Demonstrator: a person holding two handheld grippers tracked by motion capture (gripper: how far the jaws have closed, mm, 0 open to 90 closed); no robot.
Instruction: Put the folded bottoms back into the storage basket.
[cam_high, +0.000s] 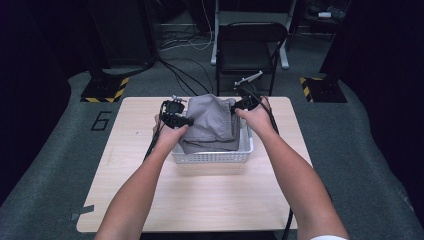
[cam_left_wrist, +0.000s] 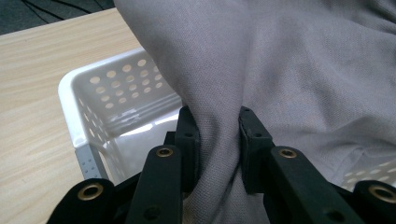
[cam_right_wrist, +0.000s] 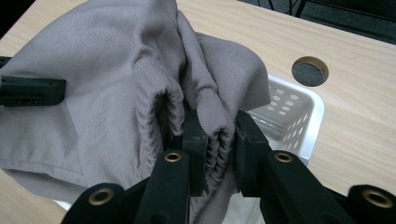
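A grey cloth garment (cam_high: 212, 122) hangs over a white perforated basket (cam_high: 212, 157) in the middle of the wooden table. My left gripper (cam_high: 175, 116) is shut on the garment's left edge, the fabric (cam_left_wrist: 299, 70) pinched between its black jaws above the basket corner (cam_left_wrist: 84, 88). My right gripper (cam_high: 245, 103) is shut on a gathered, elastic-looking bunch of the same garment (cam_right_wrist: 116, 84) at its right edge, above the basket's far rim (cam_right_wrist: 299, 116). The cloth is stretched between both grippers, its lower part down inside the basket.
The light wood table (cam_high: 200, 200) has bare room in front of and beside the basket. A round cable hole (cam_right_wrist: 309, 71) lies in the tabletop near the basket. A black folding chair (cam_high: 250, 50) stands behind the table on grey carpet.
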